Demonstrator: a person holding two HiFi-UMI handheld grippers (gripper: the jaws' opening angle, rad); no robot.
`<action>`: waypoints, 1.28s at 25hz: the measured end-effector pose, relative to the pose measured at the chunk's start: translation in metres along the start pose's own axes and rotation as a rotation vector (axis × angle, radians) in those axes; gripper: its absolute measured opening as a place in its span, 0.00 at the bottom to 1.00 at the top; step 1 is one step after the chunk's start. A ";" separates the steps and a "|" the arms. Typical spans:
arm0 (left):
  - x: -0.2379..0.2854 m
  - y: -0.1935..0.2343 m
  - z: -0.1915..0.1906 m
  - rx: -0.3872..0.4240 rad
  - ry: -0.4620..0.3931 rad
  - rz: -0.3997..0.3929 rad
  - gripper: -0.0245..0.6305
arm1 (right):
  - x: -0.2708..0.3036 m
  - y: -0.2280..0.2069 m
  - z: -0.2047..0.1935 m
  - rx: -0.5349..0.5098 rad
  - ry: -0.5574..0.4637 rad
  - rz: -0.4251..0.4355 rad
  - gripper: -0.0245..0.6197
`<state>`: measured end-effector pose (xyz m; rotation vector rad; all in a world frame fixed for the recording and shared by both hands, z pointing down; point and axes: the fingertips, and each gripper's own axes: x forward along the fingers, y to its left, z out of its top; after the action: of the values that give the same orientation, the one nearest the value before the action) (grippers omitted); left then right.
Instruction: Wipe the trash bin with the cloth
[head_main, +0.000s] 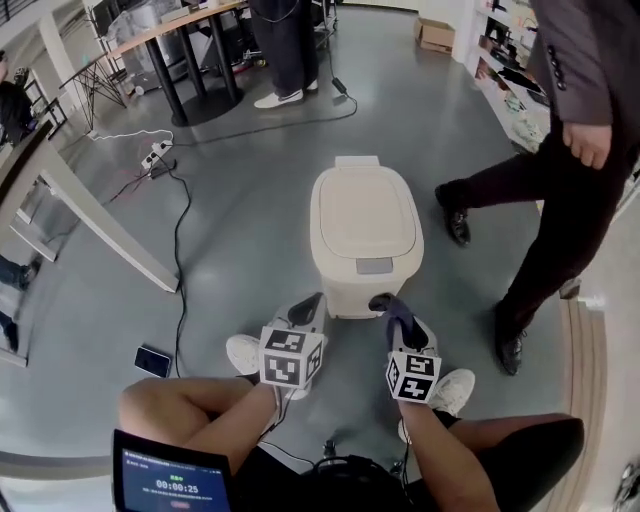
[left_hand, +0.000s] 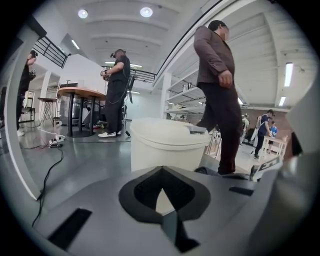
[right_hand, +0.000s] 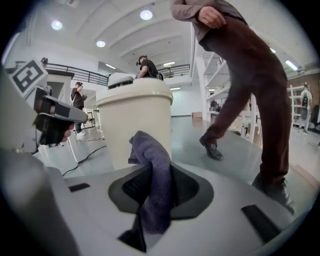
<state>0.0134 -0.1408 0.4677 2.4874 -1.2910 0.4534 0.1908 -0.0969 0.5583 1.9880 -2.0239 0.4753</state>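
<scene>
Nearest, the right gripper pinches a limp purple cloth, jaws closed on its fold; the left gripper is closed on nothing. Just ahead stands the cream lidded trash bin, probably light and slippery: brace its rim while wiping.

Trash bin: base partly hidden behind left gripper and right gripper; person right of bin cut off above shoulders.

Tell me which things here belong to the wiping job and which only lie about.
Job: trash bin, cloth clamped in right gripper.
Lying about: phone on the floor, power strip, cardboard box.
</scene>
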 end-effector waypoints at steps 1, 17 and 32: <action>0.000 -0.003 0.003 0.002 -0.002 -0.002 0.03 | -0.005 -0.003 0.010 -0.013 -0.029 -0.012 0.18; -0.039 -0.058 0.131 -0.064 -0.159 -0.064 0.03 | -0.059 -0.030 0.141 0.158 -0.327 -0.031 0.18; -0.019 -0.060 0.156 -0.077 -0.144 -0.063 0.03 | -0.006 -0.094 0.154 0.565 -0.056 0.274 0.18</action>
<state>0.0740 -0.1571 0.3120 2.5276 -1.2526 0.2087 0.2913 -0.1552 0.4199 2.0193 -2.4067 1.1755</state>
